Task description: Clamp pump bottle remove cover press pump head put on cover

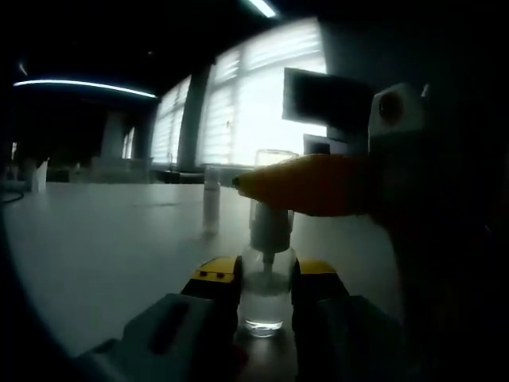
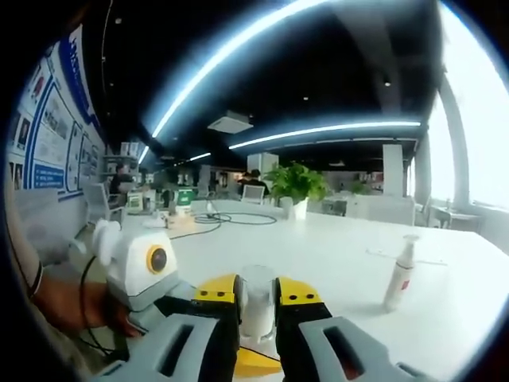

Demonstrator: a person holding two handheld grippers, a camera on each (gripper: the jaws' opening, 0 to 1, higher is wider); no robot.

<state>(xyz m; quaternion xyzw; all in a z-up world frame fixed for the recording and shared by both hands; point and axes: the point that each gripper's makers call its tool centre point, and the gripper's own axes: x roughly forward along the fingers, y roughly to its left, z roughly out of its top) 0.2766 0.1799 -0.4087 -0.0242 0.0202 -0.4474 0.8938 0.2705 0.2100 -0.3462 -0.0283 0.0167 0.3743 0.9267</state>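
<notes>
Standing upright on the white table (image 1: 103, 247), the clear pump bottle (image 1: 264, 298) sits at about 6 o'clock in the left gripper view, pinched at its lower body between the yellow-tipped jaws of the left gripper (image 1: 264, 280), one jaw pressed to each side. Its pump head (image 1: 269, 227) rises above the jaws, and over it, toward 1 o'clock, the right gripper (image 1: 262, 183) reaches in from the right with its orange-yellow tip lying across the top of the bottle; a clear cover (image 1: 274, 157) shows as a pale cylinder just above that tip, backlit by the bright windows (image 1: 262, 95), so whether it touches the pump cannot be told there. A second small bottle (image 1: 211, 199) stands on the table further back, toward 11 o'clock from the clamped one. In the right gripper view, the right gripper (image 2: 257, 301) has its jaws closed on the clear cover (image 2: 257, 298), which stands upright between them at 6 o'clock. At 8 o'clock the left gripper (image 2: 147, 274) appears, held in a person's hand (image 2: 75, 306). A white pump bottle (image 2: 400, 277) stands alone on the table (image 2: 334, 247) toward 4 o'clock, well apart from the jaws, and a potted plant (image 2: 296, 187) stands at the far end near 12 o'clock.
</notes>
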